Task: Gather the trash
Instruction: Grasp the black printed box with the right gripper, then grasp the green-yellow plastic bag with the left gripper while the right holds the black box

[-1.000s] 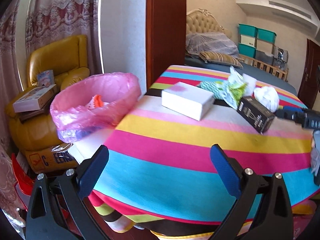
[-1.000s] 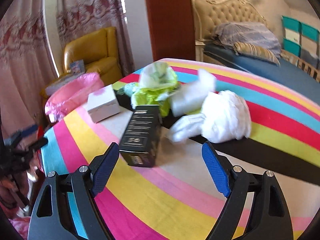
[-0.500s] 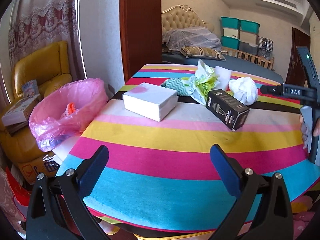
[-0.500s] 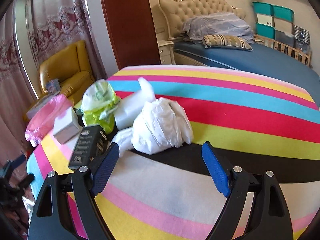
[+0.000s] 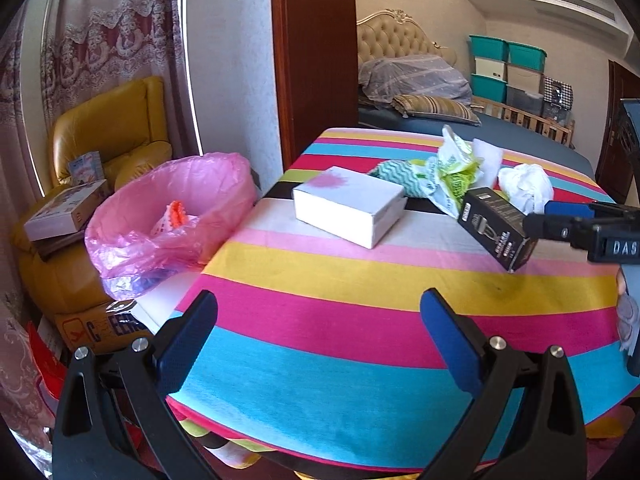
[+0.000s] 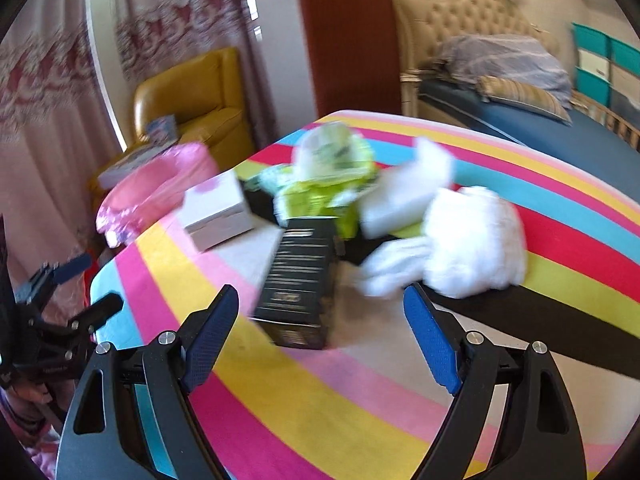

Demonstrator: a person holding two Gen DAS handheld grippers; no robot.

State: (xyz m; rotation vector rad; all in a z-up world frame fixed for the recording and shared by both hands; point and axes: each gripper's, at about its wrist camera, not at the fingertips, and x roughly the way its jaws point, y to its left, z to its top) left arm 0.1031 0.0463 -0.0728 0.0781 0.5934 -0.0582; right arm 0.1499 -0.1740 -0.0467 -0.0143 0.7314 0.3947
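Observation:
On the striped table [image 5: 360, 280] lie a white box [image 5: 348, 210] [image 6: 218, 210], a black box [image 5: 496, 226] [image 6: 300, 276], a green wrapper [image 5: 454, 174] [image 6: 324, 184], a teal patterned wrapper [image 5: 394, 174] and a crumpled white bag [image 5: 526, 186] [image 6: 472, 248]. A bin with a pink liner [image 5: 168, 216] [image 6: 156, 196] stands left of the table. My left gripper [image 5: 318, 334] is open and empty over the near table edge. My right gripper [image 6: 320, 344] is open and empty just before the black box; it also shows in the left wrist view [image 5: 580, 228].
A yellow armchair [image 5: 108, 136] with boxes on it stands behind the bin. A cardboard box [image 5: 100, 330] sits on the floor below the bin. A bed [image 5: 420, 92] and stacked teal crates [image 5: 508, 68] lie beyond the table.
My right gripper has swung back left from the white bag toward the black box. My left gripper's view has shifted left and closer to the table.

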